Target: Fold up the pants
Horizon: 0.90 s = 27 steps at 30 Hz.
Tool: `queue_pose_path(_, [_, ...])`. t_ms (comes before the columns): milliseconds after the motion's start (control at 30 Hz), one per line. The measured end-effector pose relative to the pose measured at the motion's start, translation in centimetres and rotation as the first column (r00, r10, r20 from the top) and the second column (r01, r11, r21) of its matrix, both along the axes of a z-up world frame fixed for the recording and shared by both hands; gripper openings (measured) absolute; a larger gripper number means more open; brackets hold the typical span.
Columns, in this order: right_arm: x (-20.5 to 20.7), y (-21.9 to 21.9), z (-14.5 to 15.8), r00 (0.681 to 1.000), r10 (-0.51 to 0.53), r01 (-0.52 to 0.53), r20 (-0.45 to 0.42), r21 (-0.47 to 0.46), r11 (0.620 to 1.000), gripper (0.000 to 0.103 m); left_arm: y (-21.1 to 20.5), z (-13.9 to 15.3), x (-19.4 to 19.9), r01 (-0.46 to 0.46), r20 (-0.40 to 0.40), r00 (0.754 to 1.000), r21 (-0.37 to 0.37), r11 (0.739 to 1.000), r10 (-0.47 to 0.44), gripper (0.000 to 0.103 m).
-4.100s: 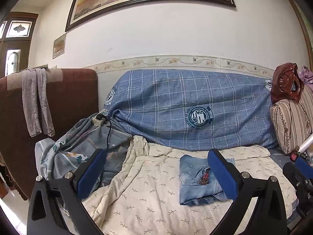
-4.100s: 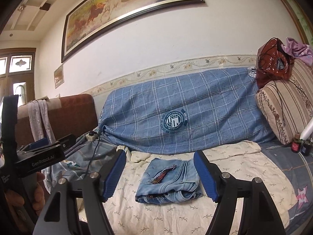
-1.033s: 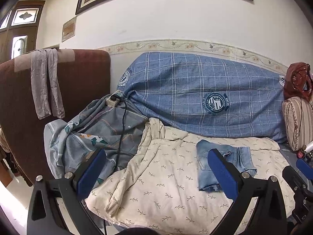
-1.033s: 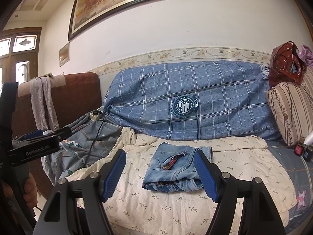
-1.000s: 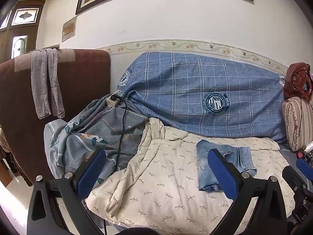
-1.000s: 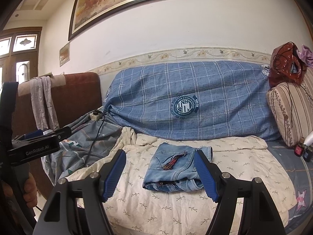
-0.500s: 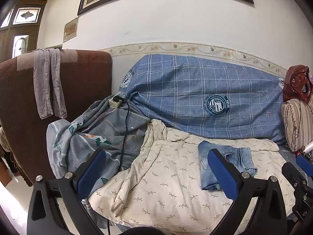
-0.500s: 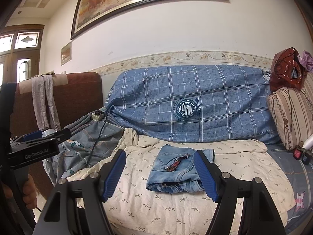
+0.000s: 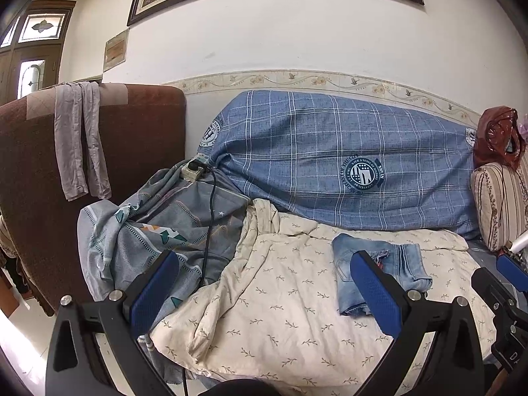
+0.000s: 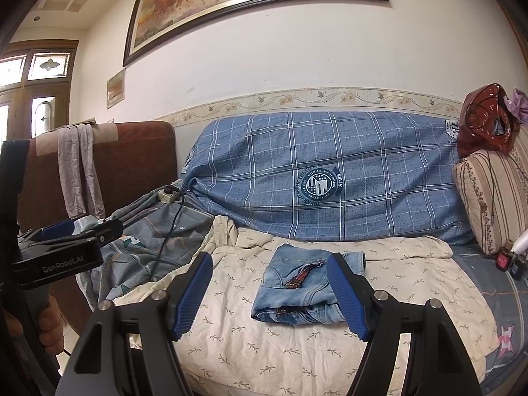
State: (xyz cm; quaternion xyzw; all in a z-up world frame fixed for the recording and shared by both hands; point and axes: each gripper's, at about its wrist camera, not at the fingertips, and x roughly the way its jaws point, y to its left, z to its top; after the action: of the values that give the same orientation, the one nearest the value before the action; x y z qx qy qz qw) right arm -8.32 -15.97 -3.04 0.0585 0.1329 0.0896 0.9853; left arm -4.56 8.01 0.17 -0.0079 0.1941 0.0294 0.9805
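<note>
My L gripper (image 9: 264,290) and R gripper (image 10: 270,293) both hang w/ jaws apart, nothing between. Folded jeans (image 10: 303,290) lie on the cream sheet (image 10: 264,346), mid sofa. R cam shows my hand (image 10: 49,323) on the L tool; L cam alone catches the sheet's front edge drooping.

A framed horse painting (image 10: 250,0) hangs above a blue plaid cloth (image 10: 330,178) draping the sofa back, beside a brown armchair (image 9: 138,138) holding a grey garment (image 9: 79,142), with a striped cushion (image 10: 488,198) at right.
</note>
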Motion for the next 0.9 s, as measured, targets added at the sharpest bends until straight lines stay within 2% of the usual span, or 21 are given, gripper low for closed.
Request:
queue_pose_path(300, [0.3,-0.3,-0.5,1.000,-0.013,0.013,-0.017,0.000,1.000,0.074,-0.4,-0.4,0.0,0.016,-0.011,1.000,0.012,1.000,-0.016,0.103])
queue_pose_path(500, [0.9,-1.2,-1.4,0.998,-0.045,0.045,-0.049,0.004,0.999,0.074,-0.9,-1.7,0.8,0.050,-0.060,0.997,0.007,0.999,-0.050,0.103])
queue_pose_path(767, [3.3,-4.3,-4.3,0.985,-0.111,0.111,-0.131,-0.009,0.994,0.074,-2.4,-5.6,4.0,0.110,-0.215,0.970,-0.019,0.994,-0.111,0.103])
queue_pose_path(900, [5.9,-7.4,-6.7,0.968,-0.150,0.152,-0.199,-0.003,0.988,0.074,-3.9,-8.0,6.9,0.199,-0.270,0.940,-0.070,0.977,-0.211,0.103])
